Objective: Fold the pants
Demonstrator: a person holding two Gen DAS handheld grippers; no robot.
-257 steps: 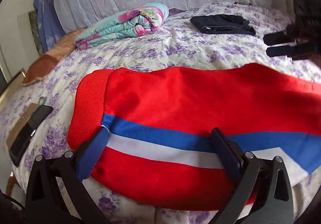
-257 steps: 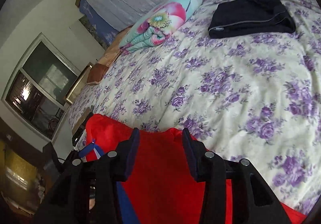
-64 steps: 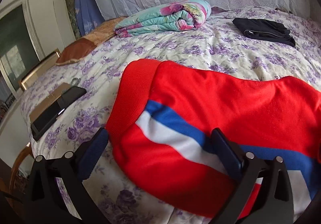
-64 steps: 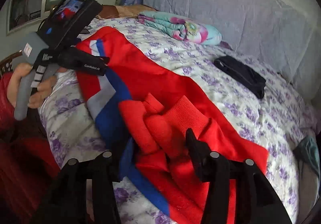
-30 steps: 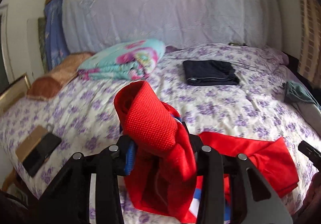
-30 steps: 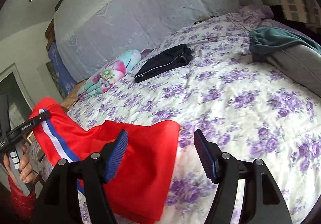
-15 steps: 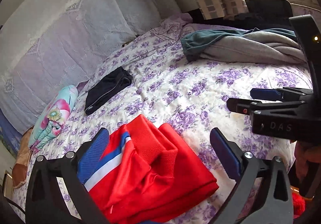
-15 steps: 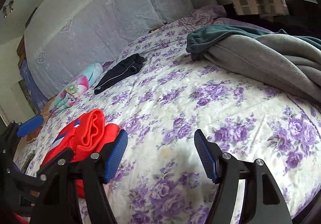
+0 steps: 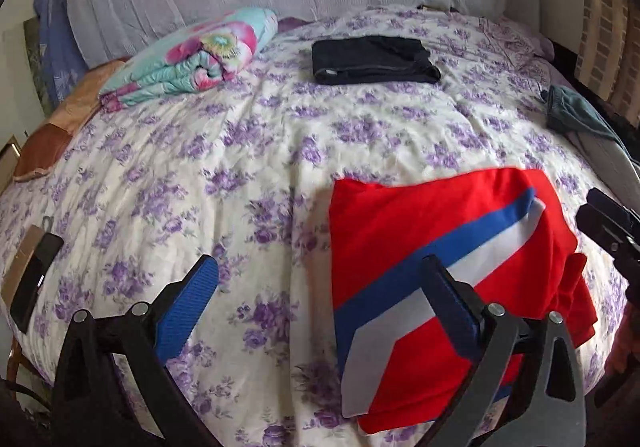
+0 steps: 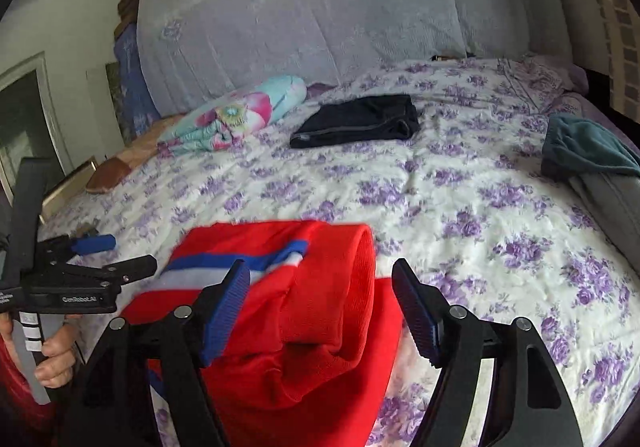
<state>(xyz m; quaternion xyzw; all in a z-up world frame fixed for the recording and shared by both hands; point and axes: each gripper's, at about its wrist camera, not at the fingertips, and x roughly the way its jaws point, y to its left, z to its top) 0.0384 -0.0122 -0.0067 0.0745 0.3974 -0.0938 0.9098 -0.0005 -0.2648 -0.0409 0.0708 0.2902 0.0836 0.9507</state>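
A bed (image 9: 280, 151) carries everything, covered by a cream bedspread (image 10: 460, 207) printed with purple flowers. Near its far edge, left of the middle, lies a rolled quilt (image 9: 200, 55) in turquoise with pink blossoms. Just beside it, toward the middle of the far edge, sits a folded dark garment (image 9: 372, 61), flat and squared. At the far left corner rests a brown cushion (image 9: 44, 151). On the left edge lies a black phone (image 9: 34, 279) against something tan and flat. At the right edge a teal cloth (image 10: 584, 151) is heaped on a grey blanket (image 10: 616, 207). A pale lace cover (image 10: 340, 7) hangs behind the bed.
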